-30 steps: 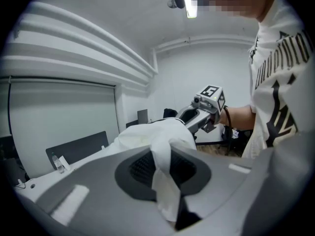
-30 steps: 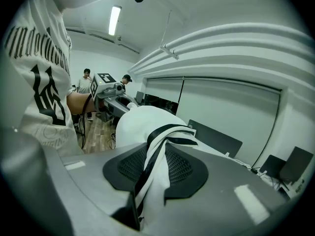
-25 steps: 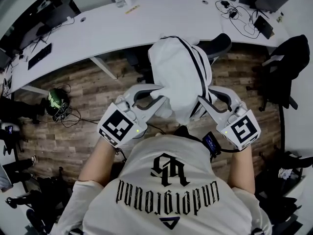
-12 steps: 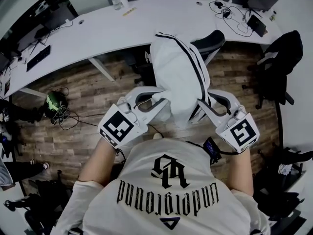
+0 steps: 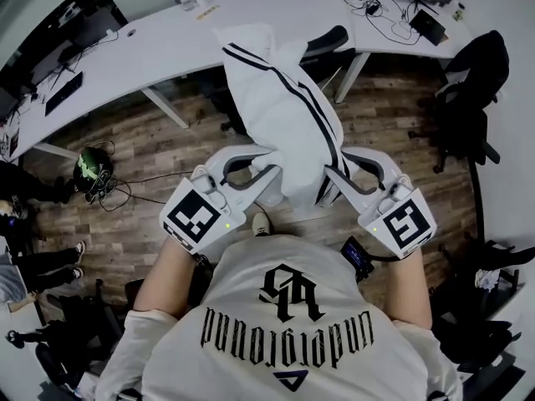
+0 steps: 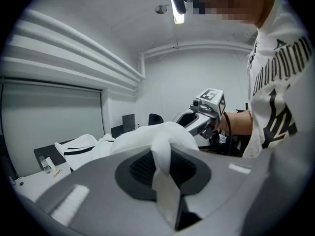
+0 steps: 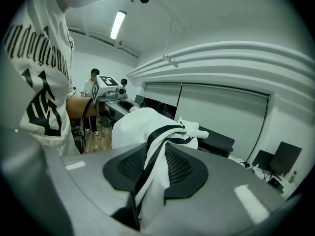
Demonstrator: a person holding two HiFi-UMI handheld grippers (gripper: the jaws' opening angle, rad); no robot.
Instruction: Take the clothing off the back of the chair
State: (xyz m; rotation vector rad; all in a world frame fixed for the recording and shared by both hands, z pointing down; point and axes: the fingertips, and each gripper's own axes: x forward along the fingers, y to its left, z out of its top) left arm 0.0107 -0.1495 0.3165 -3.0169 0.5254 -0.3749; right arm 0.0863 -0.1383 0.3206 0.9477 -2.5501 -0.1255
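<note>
Head view, garment: the white clothing (image 5: 284, 107) with black stripes hangs stretched between the two grippers and the chair (image 5: 328, 40). Its far end lies up by the chair back and the edge of the desk (image 5: 150, 48); I cannot tell whether it touches the backrest.
Head view, grippers: the left gripper (image 5: 266, 164) and the right gripper (image 5: 333, 172) each hold the near edge of the cloth, one on either side, close in front of the person's chest.
Head view, step in hand: judged as drawing the clothing clear of the chair.
Head view, doing it well: pull both sides evenly and a little upward so the far end lifts over the backrest and does not drag or snag on it.
Left gripper view, jaws: closed on a fold of plain white fabric (image 6: 165, 178), which runs up between the pads and bulges beyond them.
Left gripper view, doing it well: the pinched fold looks narrow, so a sudden tug could slip it; a steady pull suits it better.
Right gripper view, jaws: clamped on a bunched fold of the clothing (image 7: 147, 176) that carries the black stripes.
Right gripper view, doing it well: this bite looks fuller, so match its pace to the left side to avoid twisting the cloth.
</note>
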